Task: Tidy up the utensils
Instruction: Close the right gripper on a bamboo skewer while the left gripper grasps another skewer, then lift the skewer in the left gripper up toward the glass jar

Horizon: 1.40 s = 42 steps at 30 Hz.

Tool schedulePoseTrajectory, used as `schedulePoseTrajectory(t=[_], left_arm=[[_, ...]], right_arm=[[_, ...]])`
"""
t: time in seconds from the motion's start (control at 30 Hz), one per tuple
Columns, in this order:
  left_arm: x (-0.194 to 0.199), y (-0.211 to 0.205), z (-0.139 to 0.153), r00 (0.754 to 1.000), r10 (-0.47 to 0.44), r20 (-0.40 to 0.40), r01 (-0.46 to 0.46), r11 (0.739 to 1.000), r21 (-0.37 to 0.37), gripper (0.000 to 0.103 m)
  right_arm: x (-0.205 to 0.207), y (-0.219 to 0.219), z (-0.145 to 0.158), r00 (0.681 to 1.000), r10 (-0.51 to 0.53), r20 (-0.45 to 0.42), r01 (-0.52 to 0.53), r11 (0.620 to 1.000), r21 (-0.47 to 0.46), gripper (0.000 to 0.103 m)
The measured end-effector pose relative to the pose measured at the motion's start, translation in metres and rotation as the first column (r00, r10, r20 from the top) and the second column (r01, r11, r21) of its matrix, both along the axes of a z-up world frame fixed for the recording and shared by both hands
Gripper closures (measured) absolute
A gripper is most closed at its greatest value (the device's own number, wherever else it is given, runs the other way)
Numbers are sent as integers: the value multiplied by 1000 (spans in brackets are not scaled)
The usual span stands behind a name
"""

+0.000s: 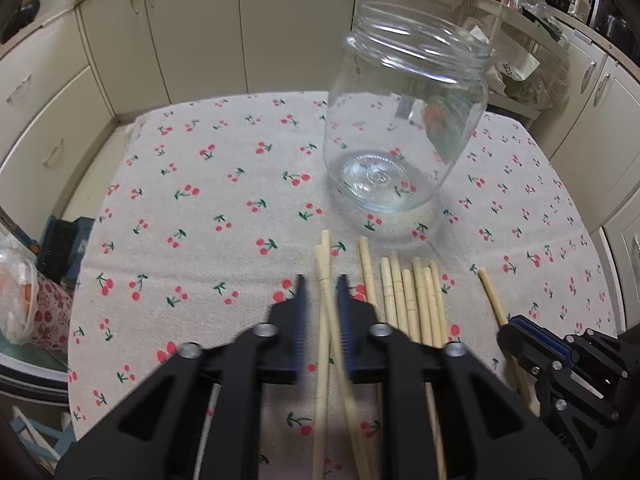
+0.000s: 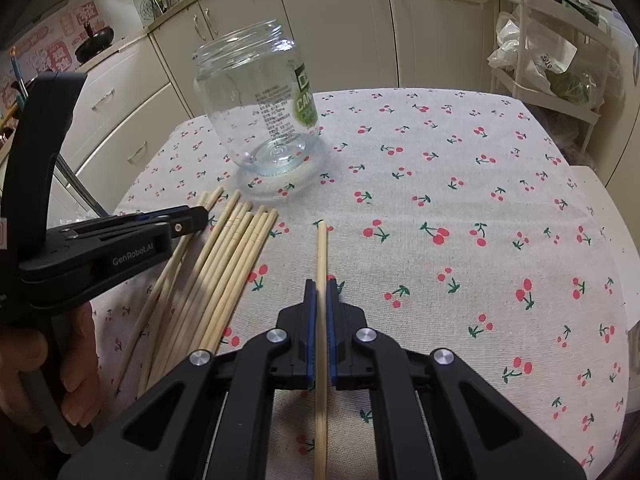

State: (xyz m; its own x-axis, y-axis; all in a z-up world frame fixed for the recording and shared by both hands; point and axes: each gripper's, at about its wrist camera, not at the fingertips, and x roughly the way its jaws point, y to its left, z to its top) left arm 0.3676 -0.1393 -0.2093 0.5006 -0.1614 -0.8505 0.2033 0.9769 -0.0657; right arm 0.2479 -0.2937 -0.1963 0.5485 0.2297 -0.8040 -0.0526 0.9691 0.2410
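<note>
Your left gripper (image 1: 321,284) is clenched on two crossed chopsticks (image 1: 325,300). Both sticks pass up through the gap between the fingers (image 1: 301,304), with the blue pads close against them on either side. Their blunt ends project a short way beyond the fingertips, toward the jar. In the left wrist view the pads are slightly blurred, so exact pad contact is hard to confirm by eye.

Your right gripper (image 2: 321,286) is clenched on a single chopstick (image 2: 321,264). The stick runs straight along the centre line between the fingers (image 2: 310,320), pressed by both blue pads. Its tip extends well past the fingertips over the surface (image 2: 480,200).

The loose chopsticks (image 2: 224,264) lie in a fanned bundle flat on the cherry-print cloth. They sit between the two grippers: just right of the left fingers and left of the right fingers. Their ends point toward the jar.

The glass jar (image 1: 404,120) stands upright and open on the surface, beyond all the chopstick ends. It is apart from both grippers and contains no chopsticks. A printed label (image 2: 304,96) shows on one side.

A hand (image 2: 48,364) grips the left tool's handle at the lower left of the right wrist view.
</note>
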Motion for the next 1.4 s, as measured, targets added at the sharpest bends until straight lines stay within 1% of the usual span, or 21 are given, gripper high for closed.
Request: schedulePoseTrajectory(t=[0.07,0.1,0.27,0.43,0.57,0.67,0.87,0.97,1.1,1.4], left_arm=[[1,1,1,1000,0,2,0,1000,-7,98],[0,2,1,1000,1,3,-1,1000,-4,98],[-2,12,9,1000,-2,-7,2,999,-41,98],[-8,21,18,1000,4,-10,-4,998,-66,98],[-6,23,11,998,4,-68,-8,998,-67,98],[-4,25,2,996,7,-89,-12,998,-60,98],[-8,26,6,998,6,-63,-10,998,-59,98],[-5,25,6,997,-3,-82,-2,999,-53,98],[-4,28,3,996,1,-87,-5,999,-49,98],[-6,29,7,997,0,-73,-3,999,-39,98]], right_arm=[[0,-1,0,1000,-1,-1,1,1000,9,97],[1,-1,0,1000,-1,-1,1,1000,11,97],[0,-4,-1,1000,-3,-1,3,1000,28,97],[0,-3,-1,1000,-2,0,2,1000,23,97],[0,-3,0,1000,-1,1,1,1000,17,97],[-1,-3,-1,1000,-2,1,2,1000,21,97],[-1,-3,0,1000,-3,0,3,1000,23,97],[-1,-3,0,1000,-3,0,3,1000,22,97],[-1,-3,-1,1000,-3,0,3,1000,26,97],[0,-4,-1,1000,-3,0,3,1000,24,97]])
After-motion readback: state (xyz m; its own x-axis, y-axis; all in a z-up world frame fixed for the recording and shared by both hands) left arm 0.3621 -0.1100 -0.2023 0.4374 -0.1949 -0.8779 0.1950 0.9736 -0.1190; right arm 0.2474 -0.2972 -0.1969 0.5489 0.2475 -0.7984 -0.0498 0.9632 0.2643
